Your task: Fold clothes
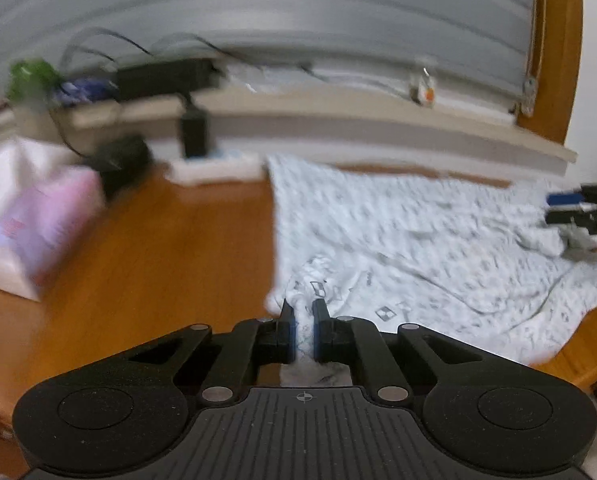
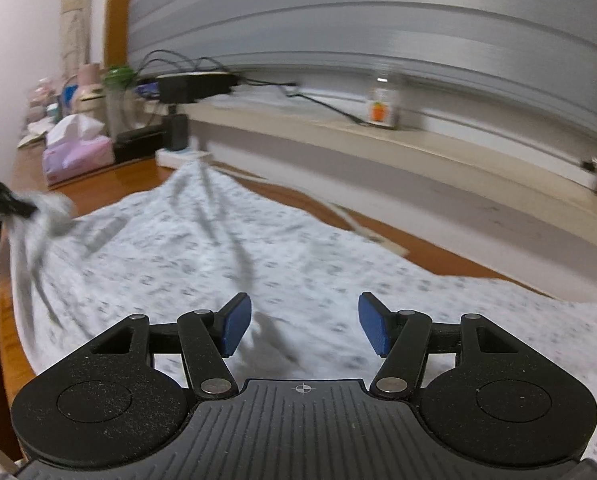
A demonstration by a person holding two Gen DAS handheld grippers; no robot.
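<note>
While left tongs [image 1: 304,330] clamp bunched edge of patterned white garment [image 1: 418,232], right tongs [image 2: 304,326] hover above cloth, pads apart, over wooden worktop [image 1: 158,248].

No legible text or labels anywhere, only blur.

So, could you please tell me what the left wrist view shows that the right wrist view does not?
Only the left wrist view shows the left hand-held gripper close up, shut on a bunched edge of the white patterned garment, and the right hand-held gripper's fingers side-on at the frame's right edge. Only the right wrist view shows the right hand-held gripper open and empty above the cloth, plus a small jar with an orange label seen clearly. Both share the garment spread on the wooden table, the pink tissue pack and the grey blinds.
</note>
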